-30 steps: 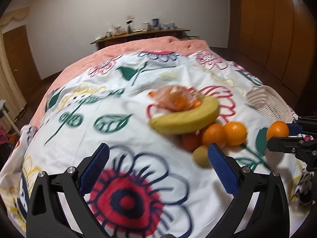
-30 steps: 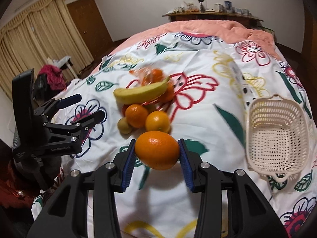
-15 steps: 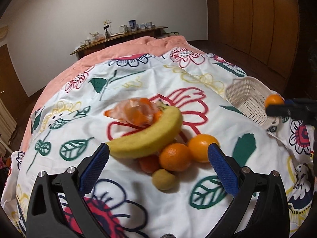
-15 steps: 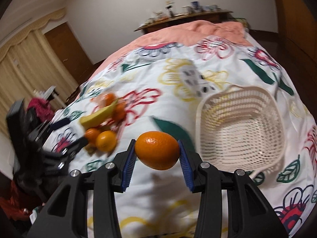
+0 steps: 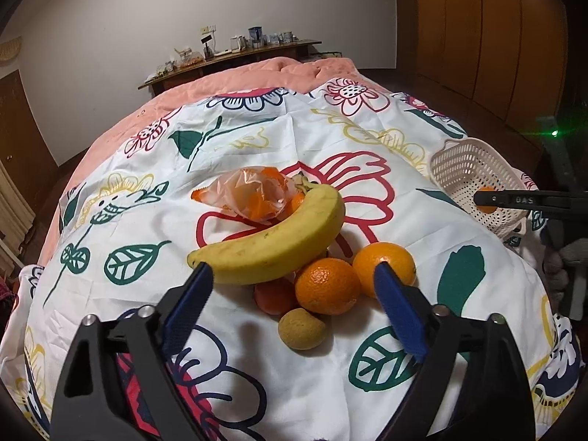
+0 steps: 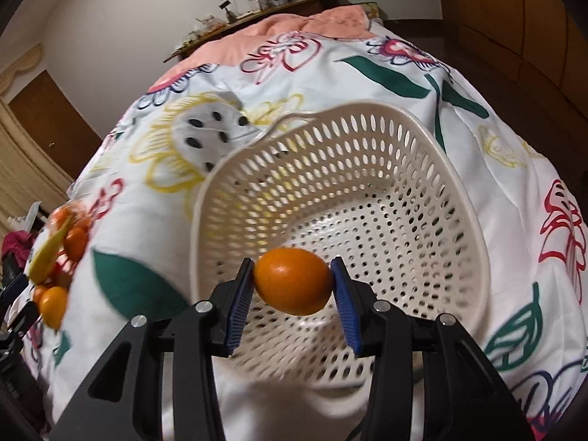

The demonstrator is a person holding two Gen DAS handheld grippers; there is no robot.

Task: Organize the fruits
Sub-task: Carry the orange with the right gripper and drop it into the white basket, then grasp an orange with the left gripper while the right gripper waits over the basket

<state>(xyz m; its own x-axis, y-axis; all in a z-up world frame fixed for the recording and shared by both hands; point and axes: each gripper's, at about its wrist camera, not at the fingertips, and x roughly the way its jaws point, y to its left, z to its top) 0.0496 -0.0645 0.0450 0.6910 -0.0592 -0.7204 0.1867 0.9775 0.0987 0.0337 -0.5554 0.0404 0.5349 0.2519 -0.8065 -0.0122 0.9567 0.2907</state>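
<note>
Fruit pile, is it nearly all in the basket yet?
Not yet. The basket looks empty so far. The right gripper holds one orange over it. Left on the bed: a banana, two oranges, a small green fruit, a red one and a bag. The left gripper is closing, its jaws on nothing yet.
</note>
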